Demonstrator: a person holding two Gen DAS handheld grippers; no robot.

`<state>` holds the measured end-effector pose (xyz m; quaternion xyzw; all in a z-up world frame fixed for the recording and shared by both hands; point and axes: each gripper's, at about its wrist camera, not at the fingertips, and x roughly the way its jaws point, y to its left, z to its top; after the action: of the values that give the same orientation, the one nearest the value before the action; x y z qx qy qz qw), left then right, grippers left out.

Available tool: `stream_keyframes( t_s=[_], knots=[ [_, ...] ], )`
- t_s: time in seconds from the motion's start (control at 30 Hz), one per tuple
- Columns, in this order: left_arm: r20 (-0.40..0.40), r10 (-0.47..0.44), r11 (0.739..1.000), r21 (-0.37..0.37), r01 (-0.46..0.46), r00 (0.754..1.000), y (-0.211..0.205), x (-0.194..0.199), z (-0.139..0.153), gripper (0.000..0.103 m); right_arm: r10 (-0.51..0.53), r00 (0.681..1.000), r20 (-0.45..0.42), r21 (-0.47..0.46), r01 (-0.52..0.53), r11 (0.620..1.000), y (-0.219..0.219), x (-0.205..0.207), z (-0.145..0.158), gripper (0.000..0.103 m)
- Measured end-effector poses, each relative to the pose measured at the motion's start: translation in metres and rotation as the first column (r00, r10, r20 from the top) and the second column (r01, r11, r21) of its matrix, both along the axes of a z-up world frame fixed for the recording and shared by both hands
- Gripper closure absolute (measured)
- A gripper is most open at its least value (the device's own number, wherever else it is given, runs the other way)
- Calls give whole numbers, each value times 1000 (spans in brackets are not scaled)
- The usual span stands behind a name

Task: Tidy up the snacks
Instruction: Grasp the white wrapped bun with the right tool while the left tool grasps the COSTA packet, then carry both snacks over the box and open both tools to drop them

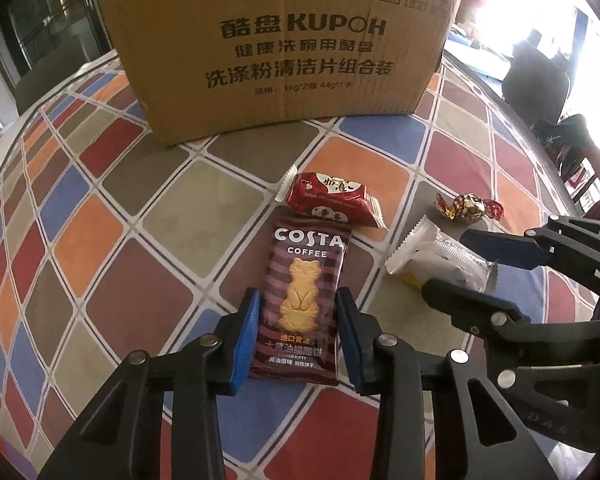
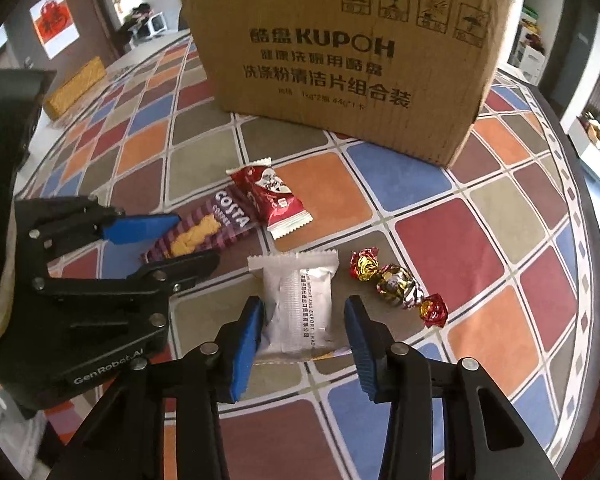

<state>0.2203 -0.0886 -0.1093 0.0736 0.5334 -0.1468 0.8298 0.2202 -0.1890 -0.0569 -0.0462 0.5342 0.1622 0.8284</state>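
A purple Costa Coffee biscuit packet [image 1: 304, 300] lies on the checkered tablecloth between the open jaws of my left gripper [image 1: 298, 336]; the pads flank it closely. A white wrapped snack [image 2: 298, 304] lies between the open jaws of my right gripper [image 2: 304, 344], with a gap on its right side. A red snack packet [image 1: 332, 200] lies just beyond the Costa packet, overlapping its top edge. A foil-wrapped candy [image 2: 400, 286] lies right of the white snack. In the right wrist view the Costa packet [image 2: 204, 232], the red packet [image 2: 272, 200] and the left gripper [image 2: 168, 240] show at left.
A large cardboard box [image 1: 284, 40] printed KUPOH stands at the back of the round table [image 1: 120, 220]; its inside is hidden. In the left wrist view the right gripper [image 1: 472, 268] straddles the white snack [image 1: 432, 260]. A yellow box [image 2: 76, 88] lies far left. The table edge curves at the right.
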Motion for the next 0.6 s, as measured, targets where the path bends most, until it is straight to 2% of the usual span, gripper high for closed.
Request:
stream_keyframes(
  t_s=[0.13,0.17,0.4,0.6],
  knots=[
    [3,15,1000,-18,-15,1000,4,-6,4,66,-41,999,17,21,41,999,-4,-4,6,64],
    [6,17,1000,-23,-17,1000,5,-7,6,66,-48,999,20,26,48,999,-5,-5,7,71],
    [44,28,999,-47,-25,999,8,-17,23,66,-80,997,18,53,79,995,-8,-10,9,71],
    [87,36,997,-73,-29,996,10,-22,42,66,-92,994,66,60,88,994,-10,-19,25,71]
  ],
)
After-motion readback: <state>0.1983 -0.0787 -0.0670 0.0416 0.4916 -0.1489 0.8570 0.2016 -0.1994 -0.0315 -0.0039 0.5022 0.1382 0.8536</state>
